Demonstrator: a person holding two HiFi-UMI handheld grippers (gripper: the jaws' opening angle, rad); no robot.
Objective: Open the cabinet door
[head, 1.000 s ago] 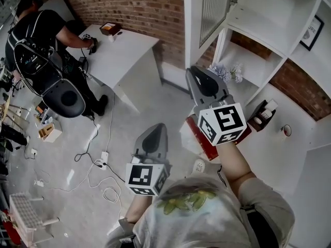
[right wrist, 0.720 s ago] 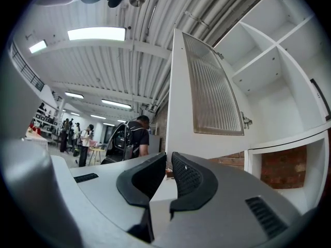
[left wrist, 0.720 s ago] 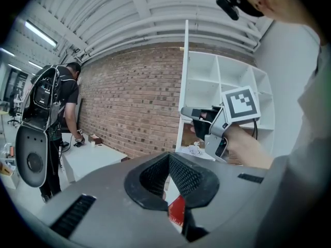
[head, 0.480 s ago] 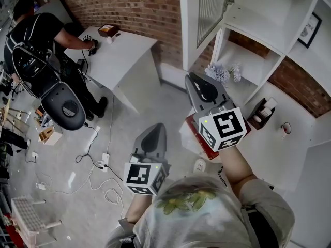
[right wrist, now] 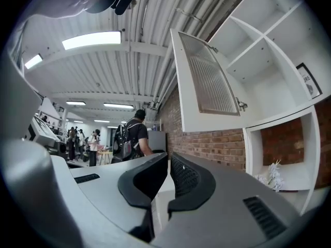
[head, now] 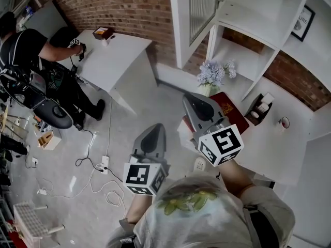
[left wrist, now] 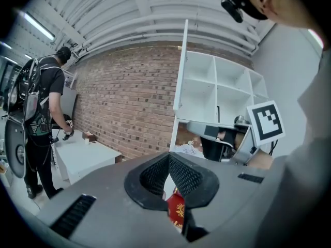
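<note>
right gripper (head: 192,103) drawn back from the cabinet door (head: 178,30), red book (head: 230,112) now uncovered

no readable text, framed print (head: 302,22) lettering too small, red book (head: 231,113) emblem blurred

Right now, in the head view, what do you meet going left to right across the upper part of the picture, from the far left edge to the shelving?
Person at the desk → white table → cabinet door, swung open → small brown holder on the counter → framed picture.
</note>
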